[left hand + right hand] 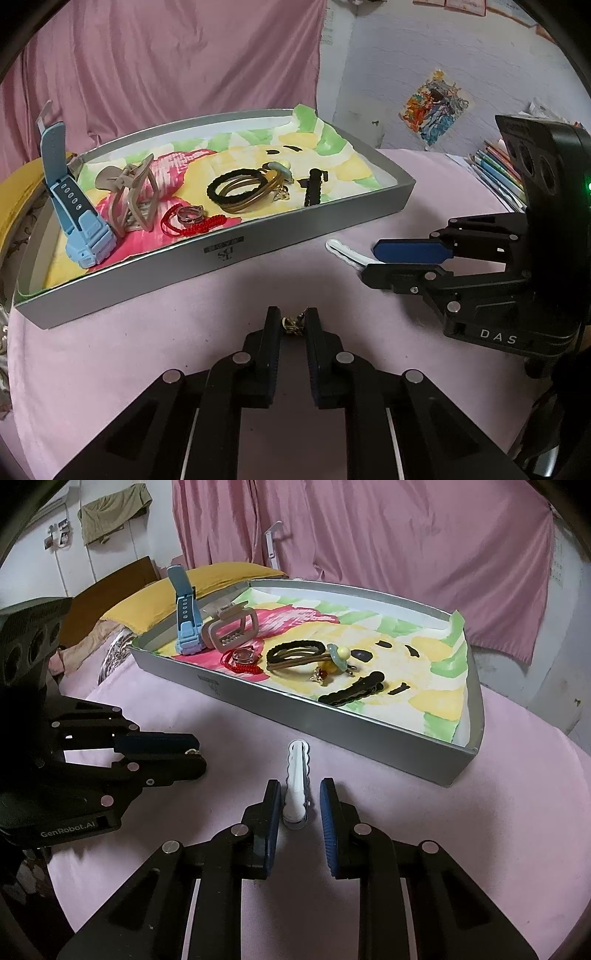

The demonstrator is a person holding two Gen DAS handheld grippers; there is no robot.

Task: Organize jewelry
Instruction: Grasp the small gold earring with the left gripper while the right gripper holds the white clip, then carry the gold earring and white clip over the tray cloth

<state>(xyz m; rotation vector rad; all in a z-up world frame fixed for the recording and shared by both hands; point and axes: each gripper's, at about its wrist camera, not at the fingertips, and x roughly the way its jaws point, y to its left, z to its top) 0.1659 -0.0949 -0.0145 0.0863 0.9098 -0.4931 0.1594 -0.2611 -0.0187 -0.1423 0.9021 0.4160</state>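
1. Grippers first: the left gripper (292, 325) has its jaws drawn close around a small gold-coloured trinket (293, 326), which sits pinched between the tips just above the pink tablecloth (147, 369).
2. The right gripper (297, 799) has its jaws either side of a white scalloped hair clip (297, 775) lying on the cloth; the left pad touches the clip's hinge end, while a narrow gap shows at the right pad, so a firm pinch cannot be confirmed.
3. In the left wrist view the same clip (345, 254) pokes out from the tips of the right gripper (369, 260), near the tray's front right corner.
4. A shallow silver tray (221, 266), lined with a painted paper sheet (343, 155), stands on the cloth beyond both grippers.
5. At the tray's left end a light blue watch (79, 221) stands with its strap up, and a beige claw clip (129, 195) leans just beside it.
6. Near the tray's front wall lies a red cord (192, 225) with rings (188, 214) on it.
7. Toward the middle lie black and brown hair ties (240, 188), touching a gold-toned ornament with a pale bead (280, 171).
8. Right of those a black scalloped hair clip (314, 186) rests on the paper.
9. Books (495, 170) are stacked at the table's far right edge, behind the right gripper.
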